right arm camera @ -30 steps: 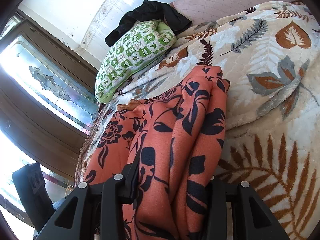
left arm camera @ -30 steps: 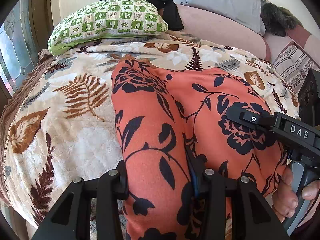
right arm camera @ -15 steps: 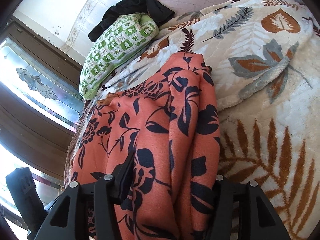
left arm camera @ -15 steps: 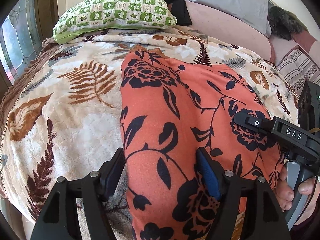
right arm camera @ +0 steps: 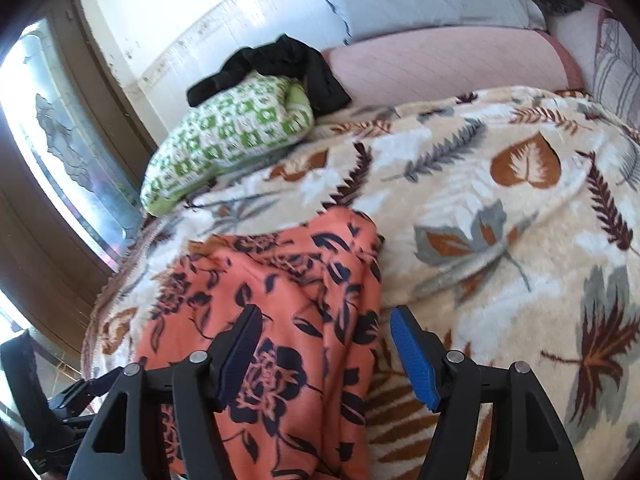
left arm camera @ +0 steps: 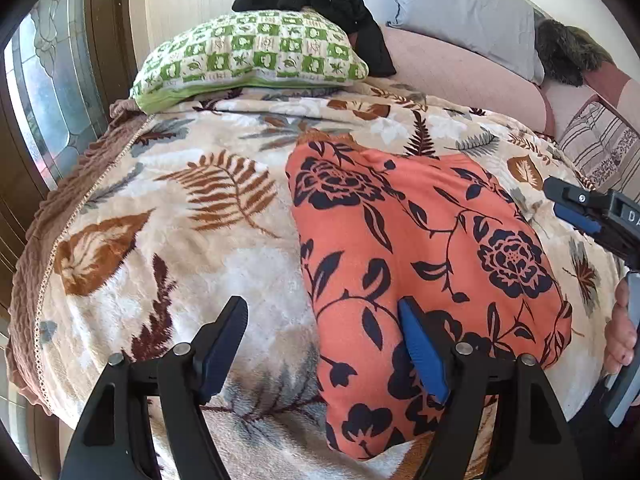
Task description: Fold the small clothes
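Folded garment (left arm camera: 420,248) lies below pillow (left arm camera: 256,56); both tongs (left arm camera: 322,344) (right arm camera: 326,356) opening, empty.

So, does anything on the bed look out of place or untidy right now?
Only one thing stands out: a black garment lies crumpled, unfolded, over the far edge of the green checked pillow. The orange floral garment lies fairly flat on the leaf-print blanket. I see no spill or damage.
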Available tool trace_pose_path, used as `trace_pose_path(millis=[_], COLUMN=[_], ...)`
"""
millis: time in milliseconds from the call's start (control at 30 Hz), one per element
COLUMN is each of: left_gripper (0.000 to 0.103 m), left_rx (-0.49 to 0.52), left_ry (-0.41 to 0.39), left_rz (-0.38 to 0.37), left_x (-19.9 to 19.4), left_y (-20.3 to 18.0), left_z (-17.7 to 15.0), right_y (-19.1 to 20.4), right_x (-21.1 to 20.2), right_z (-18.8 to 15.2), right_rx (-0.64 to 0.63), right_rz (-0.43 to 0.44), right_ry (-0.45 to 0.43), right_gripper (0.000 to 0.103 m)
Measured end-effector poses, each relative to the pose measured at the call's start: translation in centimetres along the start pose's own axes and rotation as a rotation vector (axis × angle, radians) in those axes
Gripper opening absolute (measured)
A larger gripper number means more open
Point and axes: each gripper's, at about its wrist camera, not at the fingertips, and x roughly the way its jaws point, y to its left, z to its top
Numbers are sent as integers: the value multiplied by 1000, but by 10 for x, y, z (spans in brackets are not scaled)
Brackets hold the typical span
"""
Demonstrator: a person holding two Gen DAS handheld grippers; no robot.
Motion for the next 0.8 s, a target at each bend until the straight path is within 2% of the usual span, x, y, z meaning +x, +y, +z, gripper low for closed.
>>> trace_pose_path(millis=[33,67,167,233,300,367,433,500,633,800], left_gripper=[78,78,78,79,79,82,85,86,86,92], left_rx=[-1,-7,-28,-20,3,30,45,39,33,55], left_ry=[-15,-27,-21,4,13,6,7,-1,-30,-51], left_rz=[11,20,34,52,71,84,100,109,123,186], left_x=[-3,-4,0,8,13,17,21,21,13,8], left_y=[2,4,12,12,10,7,7,9,6,-1], left_z=[1,3,5,3,-1,-4,-7,-9,-10,-13], right_y=[4,10,31,40,36,19,-1,-6,8,22], right_x=[-5,-6,8,24,47,77,95,90,58,11], right_z=[4,7,12,10,7,1,-7,-6,-12,-30], right_rx=[-18,-41,-89,-92,-62,10,75,107,21,-34], right_rz=[45,83,152,161,133,71,73,95,57,109], right_ry=[-24,-33,0,27,82,174,214,200,162,137], right_gripper=[49,39,37,37,37,35,33,33,36,36])
